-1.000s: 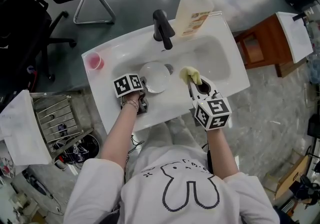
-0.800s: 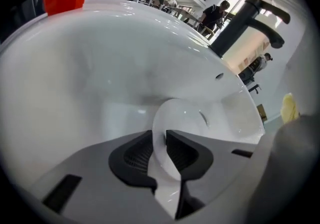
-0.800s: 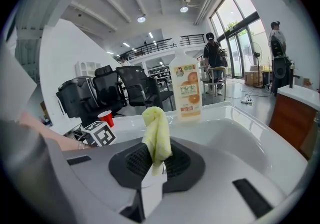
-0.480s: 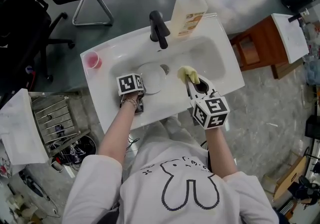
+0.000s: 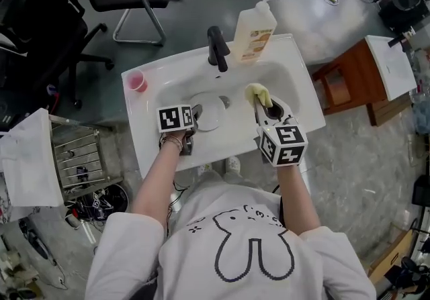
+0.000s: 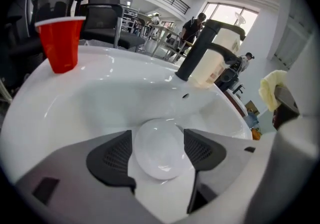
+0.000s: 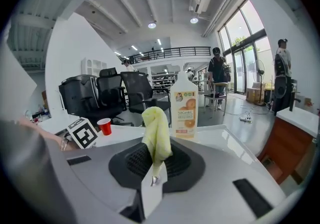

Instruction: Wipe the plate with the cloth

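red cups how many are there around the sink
1. The red cup stands upright on the sink's rim at its far left corner, left of the black faucet. No other shows, though the person's body hides some of the near edge.

A white plate point(image 5: 209, 112) lies in the sink point(image 5: 156, 74).

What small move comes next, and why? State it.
Probably draw the left gripper back, clear of the plate: its jaws have just been opening, and the plate lies free in the sink between them. The right gripper grips the cloth.
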`<state>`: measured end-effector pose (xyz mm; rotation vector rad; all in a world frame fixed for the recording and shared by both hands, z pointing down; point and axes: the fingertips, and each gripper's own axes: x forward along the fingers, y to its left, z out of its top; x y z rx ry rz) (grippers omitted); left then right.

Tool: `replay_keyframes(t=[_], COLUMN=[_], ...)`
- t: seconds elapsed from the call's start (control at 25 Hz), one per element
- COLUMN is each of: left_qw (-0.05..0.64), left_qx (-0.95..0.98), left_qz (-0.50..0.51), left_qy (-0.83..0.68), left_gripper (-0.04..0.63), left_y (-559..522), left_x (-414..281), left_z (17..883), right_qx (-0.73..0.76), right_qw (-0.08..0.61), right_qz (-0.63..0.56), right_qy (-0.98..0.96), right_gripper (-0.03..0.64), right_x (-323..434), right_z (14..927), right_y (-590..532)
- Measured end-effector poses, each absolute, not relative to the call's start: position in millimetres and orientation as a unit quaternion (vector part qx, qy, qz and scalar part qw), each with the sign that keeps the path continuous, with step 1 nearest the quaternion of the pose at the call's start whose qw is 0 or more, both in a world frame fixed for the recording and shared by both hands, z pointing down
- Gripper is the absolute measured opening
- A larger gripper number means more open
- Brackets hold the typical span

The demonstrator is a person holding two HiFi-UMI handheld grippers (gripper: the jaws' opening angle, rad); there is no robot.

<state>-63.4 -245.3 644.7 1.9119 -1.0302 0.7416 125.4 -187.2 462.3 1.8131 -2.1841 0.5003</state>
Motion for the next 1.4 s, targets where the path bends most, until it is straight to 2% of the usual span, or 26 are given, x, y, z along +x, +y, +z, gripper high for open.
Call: replay_keyframes(t=[0.48, 1.0, 1.08, 1.28, 1.4], left_qw=[0.278, 0.054, 0.026, -0.007, -0.032], left_qx=[0.822, 0.875, 0.874, 0.859, 0.86], left_qz=[0.157, 0.072, 0.059, 0.014, -0.001], left_qy=[-0.471, -0.475, -0.481, -0.512, -0.51], left_gripper=[0.334, 0.333, 0.281, 0.013, 0.009], left_y=[-261.8, -257.0, -256.9, -255.2, -253.9], left_x=[-74.7, -70.9, -72.7, -86.1, -87.3], left_z=[520.7, 385.7, 370.8, 338.5, 315.5], right_qx=[0.607, 0.611, 0.612, 0.607, 0.602], right_qw=[0.102, 0.073, 0.067, 0.072, 0.077], right_qz=[0.125, 0.055, 0.046, -0.004, -0.041], right_qy=[-0.778, -0.787, -0.787, -0.791, -0.794], right_gripper=[0.049, 0.049, 0.049, 0.049, 0.049], right_x=[124.8, 127.5, 128.1, 124.6, 120.5], right_z=[409.9, 354.5, 345.7, 316.6, 293.9], right_y=[-202.4, -214.7, -217.1, -218.0, -216.6])
